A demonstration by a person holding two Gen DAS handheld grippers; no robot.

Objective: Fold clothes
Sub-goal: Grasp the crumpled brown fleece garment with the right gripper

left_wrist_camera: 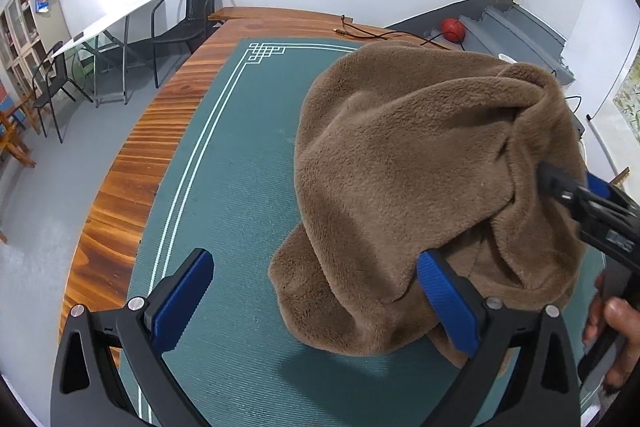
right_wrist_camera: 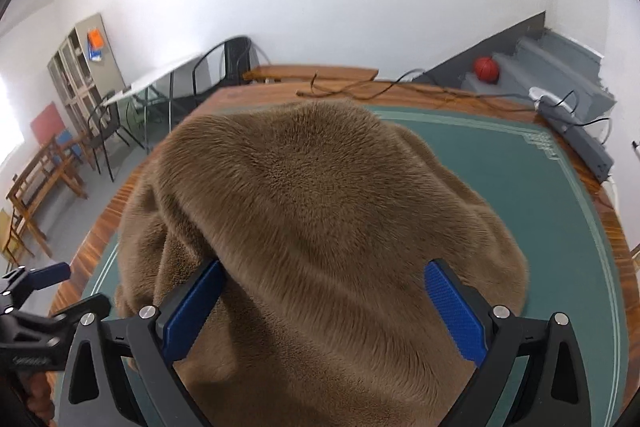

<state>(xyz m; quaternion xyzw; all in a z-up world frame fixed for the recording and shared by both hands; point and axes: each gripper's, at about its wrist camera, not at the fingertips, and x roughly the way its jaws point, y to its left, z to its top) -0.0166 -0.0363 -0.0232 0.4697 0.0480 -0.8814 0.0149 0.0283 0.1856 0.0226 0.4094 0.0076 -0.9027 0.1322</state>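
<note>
Room: white-walled space with metal chairs at the upper left of the left wrist view, grey steps and a red ball at the upper right.
Surface: wooden table covered by a green mat with a white line border.
Garment: brown fleece garment bunched in a heap on the right half of the mat in the left wrist view; in the right wrist view it fills the centre and lower frame.
Left gripper: left gripper has its jaws spread wide, holding nothing; only its right finger lies against the fleece edge, the other stands over bare mat.
Right gripper: right gripper is also spread wide, fleece mounded between the fingers, but the pads do not look pressed into it; I judge nothing is gripped.
Hand: a person's hand shows at the lower right edge of the left wrist view.
Risk, layers: closing on the thick mound could pinch several layers at once, so the piece would lift as a lump instead of spreading.
Risk, hidden edges: no hem, sleeve or collar is clearly showing, so a grab may land mid-panel and twist the fold.
Risk, slip: plush pile may slide out of a shallow pinch.
Risk, cables: cables along the table's far edge, at the upper centre of the right wrist view, could snag dragged fabric.
</note>
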